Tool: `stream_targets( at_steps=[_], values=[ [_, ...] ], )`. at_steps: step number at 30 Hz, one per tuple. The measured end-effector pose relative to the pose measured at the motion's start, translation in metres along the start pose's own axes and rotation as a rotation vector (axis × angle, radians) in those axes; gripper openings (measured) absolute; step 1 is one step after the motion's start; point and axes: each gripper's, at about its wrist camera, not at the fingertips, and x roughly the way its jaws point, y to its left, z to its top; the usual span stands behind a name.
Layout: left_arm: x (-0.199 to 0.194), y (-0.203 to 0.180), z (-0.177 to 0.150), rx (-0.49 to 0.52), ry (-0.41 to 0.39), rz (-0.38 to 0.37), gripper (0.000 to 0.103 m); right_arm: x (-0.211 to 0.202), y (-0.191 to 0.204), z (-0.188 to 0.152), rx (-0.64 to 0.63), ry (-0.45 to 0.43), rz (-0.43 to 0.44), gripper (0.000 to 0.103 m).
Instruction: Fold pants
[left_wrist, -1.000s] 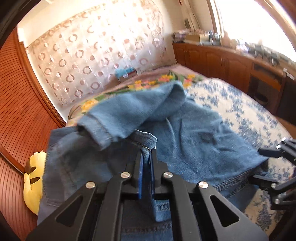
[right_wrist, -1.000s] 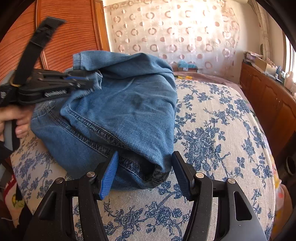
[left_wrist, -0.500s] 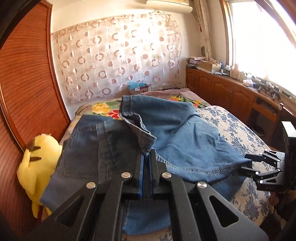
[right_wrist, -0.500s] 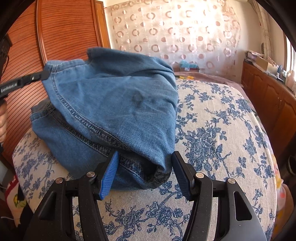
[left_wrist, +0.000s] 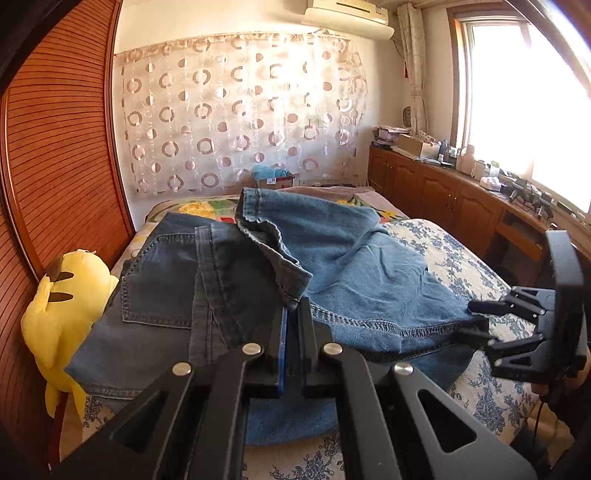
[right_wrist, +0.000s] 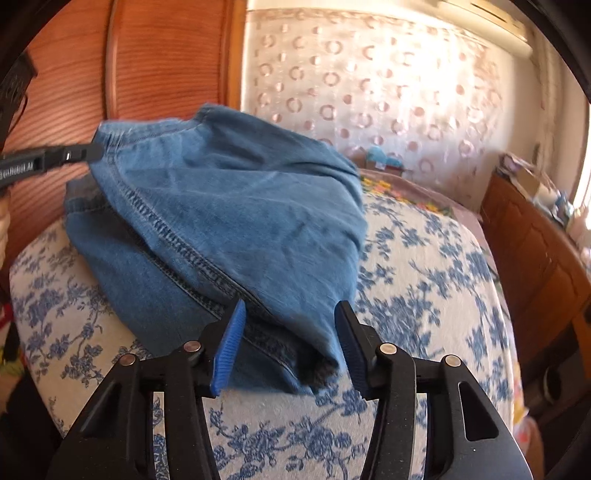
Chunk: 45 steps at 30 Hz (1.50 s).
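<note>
We've got the left tool (left_wrist: 293, 314) clenched on the hem of the jeans (left_wrist: 354, 280), which lie heaped on the floral bedspread (right_wrist: 424, 258), while our right tool (right_wrist: 288, 325) has just been closing around the near fold, pads not yet pressing.

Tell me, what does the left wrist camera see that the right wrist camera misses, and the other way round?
Only the left view shows the yellow plush toy, the window and the jeans' back pocket. Only the right view shows the right claw straddling the folded end of the cloth; its jaws have just been closing. Both show the blue jeans on the flowered bedspread, the circle-patterned curtain and the left claw shut on a denim edge.
</note>
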Motion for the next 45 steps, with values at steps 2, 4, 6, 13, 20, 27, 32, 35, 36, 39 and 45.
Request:
stream_targets(
  at_steps=[2,4,6,13,20,27,32,35,36,39,45],
  values=[
    [-0.002,0.000,0.003,-0.004,-0.011,-0.005,0.001,0.008,0.005,0.000,-0.052,0.034,-0.010,0.046],
    [-0.006,-0.001,0.007,-0.002,-0.026,-0.006,0.001,0.010,0.004,0.000,-0.069,0.042,-0.011,0.041],
    [-0.011,0.000,0.007,-0.006,-0.040,-0.008,0.001,0.009,-0.003,0.000,-0.044,0.042,0.000,0.010],
    [-0.040,0.004,0.007,-0.042,-0.107,-0.032,0.000,-0.024,-0.021,0.007,0.007,-0.040,0.082,0.001],
    [-0.054,0.015,-0.031,-0.089,-0.084,-0.031,0.000,-0.048,-0.011,0.000,0.025,-0.057,0.160,0.001],
    [-0.038,0.023,-0.072,-0.121,0.009,-0.015,0.000,-0.034,0.000,-0.018,0.032,-0.009,0.200,0.000],
    [-0.022,0.016,-0.085,-0.109,0.080,0.008,0.002,-0.028,0.009,-0.024,0.019,0.030,0.174,0.003],
    [-0.023,0.015,-0.086,-0.118,0.081,0.007,0.006,-0.030,0.004,-0.024,0.044,0.035,0.184,0.005],
    [-0.024,0.014,-0.085,-0.116,0.082,0.012,0.010,-0.032,0.003,-0.024,0.051,0.033,0.187,0.007],
    [-0.030,0.011,-0.083,-0.075,0.070,0.046,0.014,-0.047,0.000,-0.021,0.061,-0.001,0.188,0.007],
    [-0.040,0.016,-0.076,-0.070,0.040,0.047,0.041,-0.062,-0.005,-0.010,0.091,-0.040,0.181,0.009]
  ],
)
